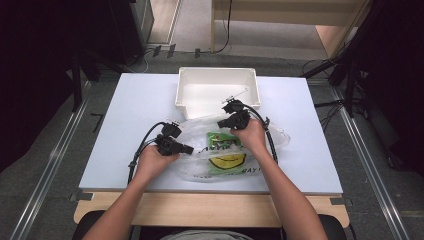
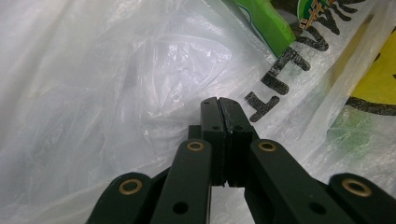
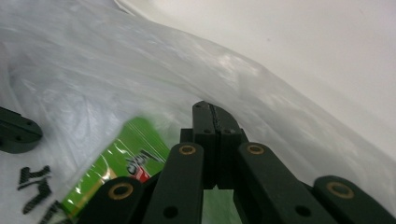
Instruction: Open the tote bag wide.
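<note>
A wide pale-blue bench carries everything, and at its far edge a white rectangular plastic tub is placed, open at the top and with nothing seen inside. Just in front of the tub, a crumpled transparent plastic bag with black lettering and a yellow smiling face is spread flat on the bench, near the person. Inside the bag, a bright green snack packet can be seen through the film, toward the upper middle. The left tool is held at the left side of the bag and the right tool at its far edge, close to the tub. In both gripper views the jaws are pressed fully together; a thin fold of film may be pinched between them, but this cannot be told for certain. The step in hand is judged to be the handling of the bag, probably so that its mouth is found or the packet is reached. For the next move, a firm pinch on one layer of film is needed at each side, and then the two layers should be pulled apart gently, so that the thin plastic is not torn.
</note>
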Tool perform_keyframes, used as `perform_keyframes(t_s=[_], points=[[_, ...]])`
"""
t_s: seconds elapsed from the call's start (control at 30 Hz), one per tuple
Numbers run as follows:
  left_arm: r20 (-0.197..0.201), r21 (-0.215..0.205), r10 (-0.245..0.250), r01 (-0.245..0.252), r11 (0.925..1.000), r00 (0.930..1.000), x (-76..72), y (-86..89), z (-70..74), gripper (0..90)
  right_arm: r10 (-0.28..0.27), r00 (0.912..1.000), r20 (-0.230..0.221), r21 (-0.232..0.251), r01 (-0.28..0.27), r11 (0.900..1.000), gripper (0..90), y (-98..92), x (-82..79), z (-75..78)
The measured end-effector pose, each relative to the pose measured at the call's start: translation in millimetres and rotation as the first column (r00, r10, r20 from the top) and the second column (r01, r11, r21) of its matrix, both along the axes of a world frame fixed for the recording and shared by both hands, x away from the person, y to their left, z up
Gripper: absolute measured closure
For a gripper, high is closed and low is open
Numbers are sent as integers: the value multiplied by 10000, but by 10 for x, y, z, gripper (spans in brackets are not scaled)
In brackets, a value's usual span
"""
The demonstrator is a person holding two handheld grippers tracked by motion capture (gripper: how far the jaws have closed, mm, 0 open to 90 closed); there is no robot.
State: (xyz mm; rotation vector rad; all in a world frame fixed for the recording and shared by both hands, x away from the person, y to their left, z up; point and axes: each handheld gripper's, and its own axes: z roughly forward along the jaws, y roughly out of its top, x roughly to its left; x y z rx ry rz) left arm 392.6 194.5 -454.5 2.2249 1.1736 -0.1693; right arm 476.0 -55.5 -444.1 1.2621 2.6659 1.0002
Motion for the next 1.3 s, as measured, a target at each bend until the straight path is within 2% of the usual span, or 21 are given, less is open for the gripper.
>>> perform_keyframes(t_s=[0.13, 0.47, 0.53, 0.67, 0.8, 0.9, 1.1, 1.3], points=[[-78, -59, -24, 24, 10000, 10000, -11, 10, -5, 898, -171, 9997, -153, -132, 169, 9998, 900, -123, 3, -88], [-113, -64, -88, 87, 9999, 9999, -63, 71, -5, 895, -459, 9988, -151, -318, 454, 9985, 900, -302, -16, -157], [-127, -87, -86, 85, 9999, 9999, -76, 79, -5, 896, -558, 9982, -229, -96, 555, 9984, 900, -359, -24, -173], [-166, -155, -49, 47, 9999, 9998, -86, 109, -11, 900, -669, 9976, -175, -195, 665, 9976, 900, -436, -43, -172], [-150, -50, -20, 19, 10000, 9999, -101, 119, 0, 899, -657, 9978, -64, -305, 655, 9974, 900, -498, -65, -172], [22, -84, -58, 58, 9999, 10000, -93, 80, 35, 899, -739, 9973, 20, -110, 739, 9972, 900, -524, -92, -190], [418, -197, -291, 300, 9994, 9987, -55, -112, 161, 897, -706, 9975, 91, -157, 707, 9974, 900, -522, -100, -191], [594, -179, -237, 248, 9995, 9980, 39, -290, 177, 898, -688, 9976, 118, -130, 690, 9975, 900, -525, -101, -195]])
